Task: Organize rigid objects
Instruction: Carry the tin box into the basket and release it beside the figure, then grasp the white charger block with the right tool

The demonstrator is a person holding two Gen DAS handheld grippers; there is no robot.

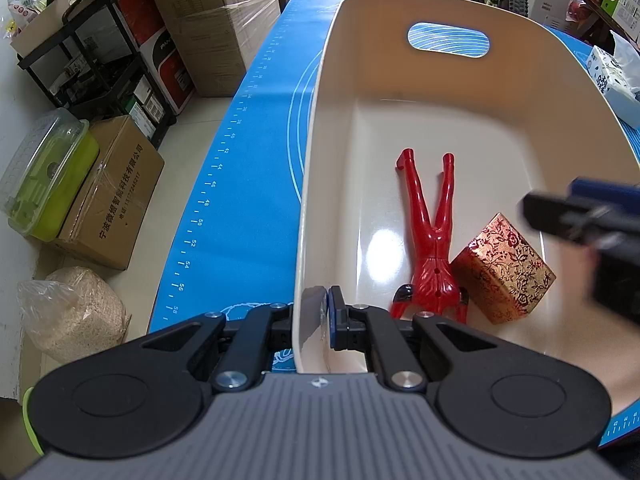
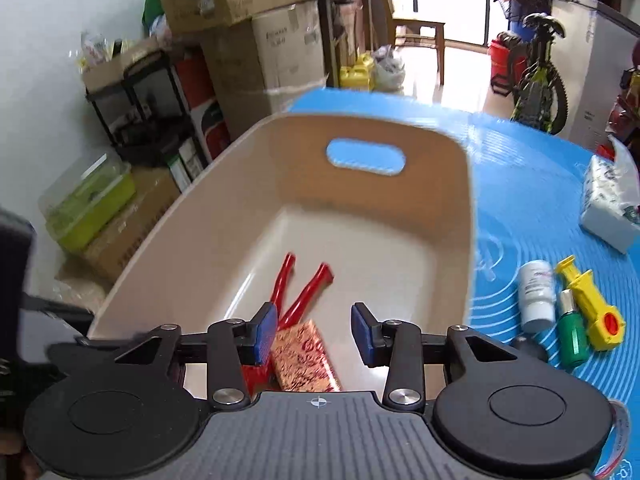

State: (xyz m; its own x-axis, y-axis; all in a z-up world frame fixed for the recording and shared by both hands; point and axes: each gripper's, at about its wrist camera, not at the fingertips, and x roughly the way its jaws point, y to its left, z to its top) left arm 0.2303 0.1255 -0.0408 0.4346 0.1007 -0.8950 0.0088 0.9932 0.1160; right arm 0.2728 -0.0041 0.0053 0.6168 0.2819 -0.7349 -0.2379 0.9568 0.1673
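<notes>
Black hand-held gripper (image 2: 314, 334) — blue pads (image 2: 265, 330)

Your bin (image 2: 460, 208) sits on the mat (image 2: 520, 184). In it, near end: the nutcracker (image 1: 434, 232), handles pointing far, with the box (image 1: 506, 270) touching its right side. Right of the bin on the mat: bottle (image 2: 538, 296), small bottle (image 2: 573, 334) and toy gun (image 2: 590, 306), side by side. Tissue pack (image 2: 612, 204) farther right. Cartons (image 1: 116, 196) on the floor left of the table.
</notes>
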